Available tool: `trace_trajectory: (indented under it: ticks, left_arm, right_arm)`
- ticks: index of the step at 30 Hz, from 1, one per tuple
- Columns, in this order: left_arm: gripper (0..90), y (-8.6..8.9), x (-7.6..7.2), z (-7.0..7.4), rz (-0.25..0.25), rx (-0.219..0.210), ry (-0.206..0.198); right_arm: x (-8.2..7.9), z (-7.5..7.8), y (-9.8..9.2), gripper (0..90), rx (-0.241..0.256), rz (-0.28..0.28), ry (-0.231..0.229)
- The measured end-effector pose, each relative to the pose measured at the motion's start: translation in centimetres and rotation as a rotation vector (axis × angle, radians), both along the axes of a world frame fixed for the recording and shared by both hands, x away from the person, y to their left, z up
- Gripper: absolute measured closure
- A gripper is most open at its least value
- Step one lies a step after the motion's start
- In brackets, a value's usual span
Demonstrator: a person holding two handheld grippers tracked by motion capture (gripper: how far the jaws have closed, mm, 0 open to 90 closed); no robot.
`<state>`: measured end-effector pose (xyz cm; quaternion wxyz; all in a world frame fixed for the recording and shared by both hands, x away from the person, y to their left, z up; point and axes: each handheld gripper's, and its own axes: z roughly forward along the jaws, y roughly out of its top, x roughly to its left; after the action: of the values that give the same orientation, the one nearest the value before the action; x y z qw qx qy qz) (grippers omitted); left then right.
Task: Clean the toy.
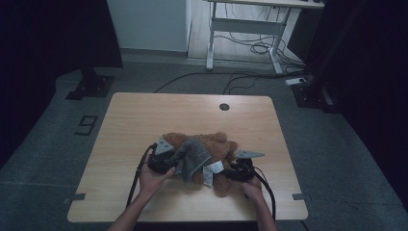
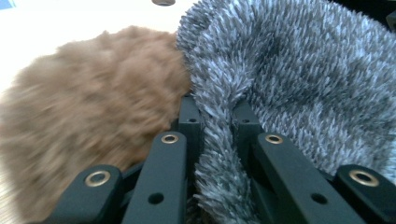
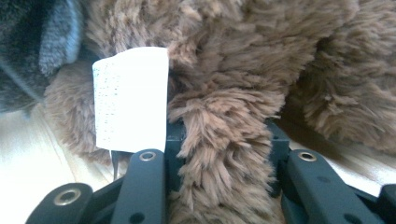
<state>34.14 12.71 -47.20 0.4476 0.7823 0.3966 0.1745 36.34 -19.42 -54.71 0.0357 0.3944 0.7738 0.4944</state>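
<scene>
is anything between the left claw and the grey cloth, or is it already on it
Nothing visible stands between them. In the left gripper view the left claw is closed on a fold of the grey cloth, which runs down between its jaws. The brown plush toy sits just beside it, not in the way.

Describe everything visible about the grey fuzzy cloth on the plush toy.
The grey fuzzy cloth is shaggy, mottled light and dark grey, and looks soft like plush. It lies crumpled over the brown plush toy near the middle of the wooden table. A fold of it sits pinched between the left gripper jaws, beside the brown fur.
</scene>
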Motion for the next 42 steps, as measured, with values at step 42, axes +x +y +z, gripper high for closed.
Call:
trace_trajectory:
  ticks: [42]
  left_arm:
    - [78.9, -1.8, 2.6, 3.5, -0.021, -0.046, 0.004]
  right_arm:
    - [-0.1, -0.1, 0.1, 64.1, -0.014, -0.003, 0.001]
